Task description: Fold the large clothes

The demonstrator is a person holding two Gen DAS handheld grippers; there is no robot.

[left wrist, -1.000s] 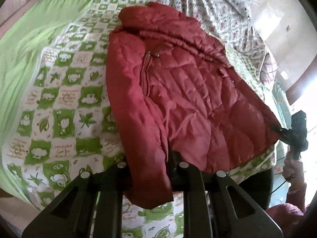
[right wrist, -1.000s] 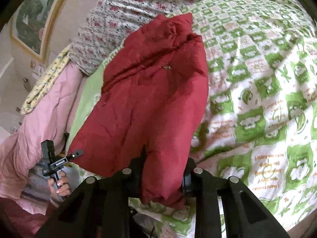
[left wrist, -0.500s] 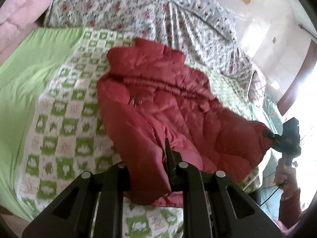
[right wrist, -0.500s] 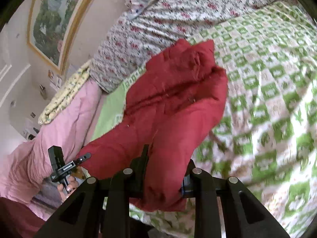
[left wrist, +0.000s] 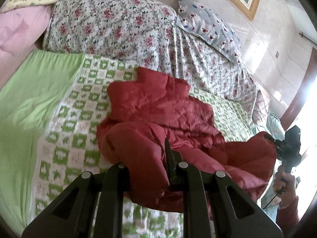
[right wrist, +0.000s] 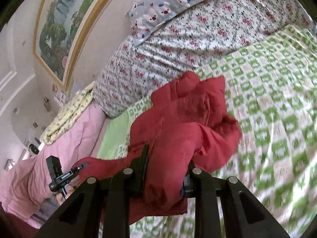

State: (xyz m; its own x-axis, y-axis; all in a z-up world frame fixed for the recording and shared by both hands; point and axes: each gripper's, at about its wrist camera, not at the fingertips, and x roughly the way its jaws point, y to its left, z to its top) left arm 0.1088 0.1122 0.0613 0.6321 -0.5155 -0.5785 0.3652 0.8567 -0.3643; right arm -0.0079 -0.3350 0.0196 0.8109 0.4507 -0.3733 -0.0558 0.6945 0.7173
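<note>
1. A quilted, dark red padded jacket (left wrist: 158,111) lies partly on a bed spread with a green-and-white checked blanket (left wrist: 79,107); its collar end rests flat near the floral-print bedding (left wrist: 118,23), while its near hem is raised off the bed.

2. The left gripper (left wrist: 147,170) has its jaws clamped on one corner of the hem, the red fabric bunching between the black fingers, a grip that lets the lower edge be carried as one piece.

3. The right gripper (right wrist: 164,178) is likewise clamped on the opposite hem corner; from the left wrist view it appears at the far right, holding its corner clear of the bed edge.

4. With both corners held apart, the hem spans between them and sags in the middle, and the jacket's lower half bulges into a soft roll over the upper half, apparently a bottom-to-collar fold in progress.

5. Judged from this pose, the fold is about half made: the hem has yet to reach the collar.

6. The puffy filling may spring back, so the hem likely needs laying down evenly and pressing flat.
</note>
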